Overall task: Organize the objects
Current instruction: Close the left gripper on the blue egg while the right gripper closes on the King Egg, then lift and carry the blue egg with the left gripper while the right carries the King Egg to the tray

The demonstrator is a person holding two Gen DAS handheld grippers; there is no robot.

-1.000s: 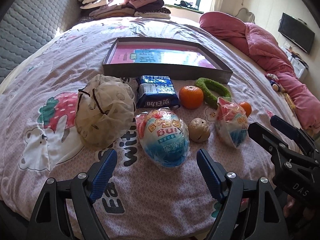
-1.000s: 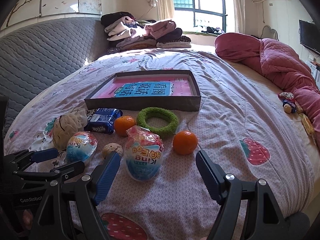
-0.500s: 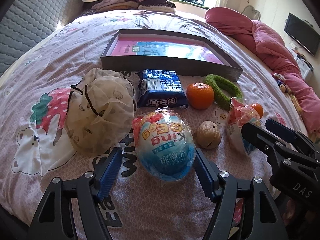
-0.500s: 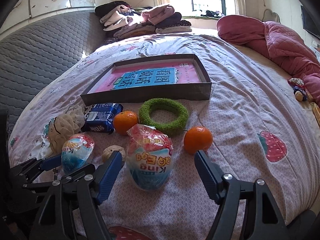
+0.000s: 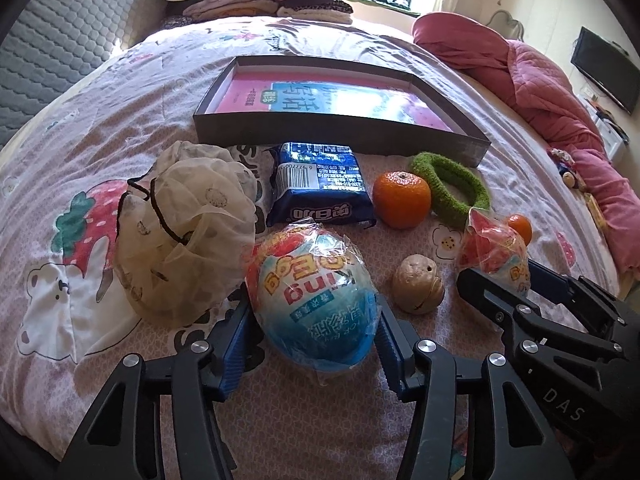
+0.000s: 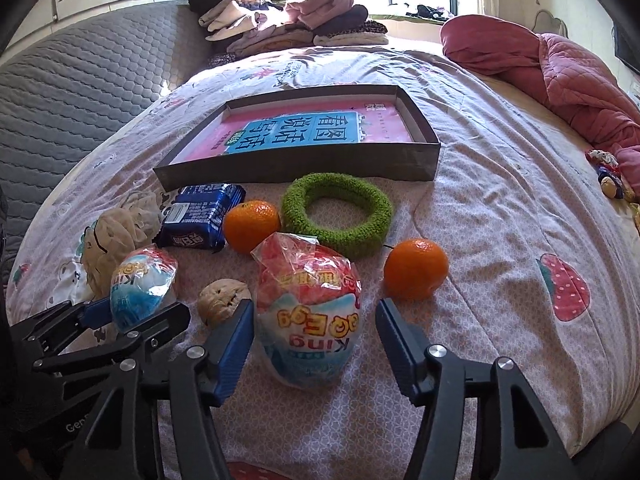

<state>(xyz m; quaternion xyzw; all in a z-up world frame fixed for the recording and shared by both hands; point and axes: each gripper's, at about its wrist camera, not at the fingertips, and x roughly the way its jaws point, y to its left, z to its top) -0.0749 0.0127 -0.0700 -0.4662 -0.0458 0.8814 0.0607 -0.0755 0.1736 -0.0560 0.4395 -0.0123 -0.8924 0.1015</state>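
On the bed [image 5: 60, 152] we see the clutter laid out in front of the box [image 5: 340, 136], which sits at 12 o'clock in both views.

Starting at the left, a mesh bag [image 5: 188, 232] lies at 10 o'clock of our left gripper [image 5: 312, 328]. That gripper has its pads at both flanks of the blue egg [image 5: 316, 304]; we judge it pressed onto the wrapper, though the film hides how firmly. The egg rests on the bed. The loose, glossy wrap could slide or crumple, so the egg might squirt forward toward the packet [image 5: 320, 188] at 12 o'clock or twist as it lifts. The soft bedding gives, which could tip it.

A walnut [image 5: 418, 290] sits at 2 o'clock, just beside the right pad; a sideways drag could roll it.

Further right, our right gripper [image 6: 316, 328] stands spread around the red egg [image 6: 310, 312], the left pad near it, the right pad clear. Closing off-centre could shove the egg toward the orange [image 6: 416, 274] at 1 o'clock. The ring [image 6: 336, 212] lies at 12 o'clock, and another orange [image 6: 252, 226] at 11. The two grippers stand near each other, so lifting together risks a knock.
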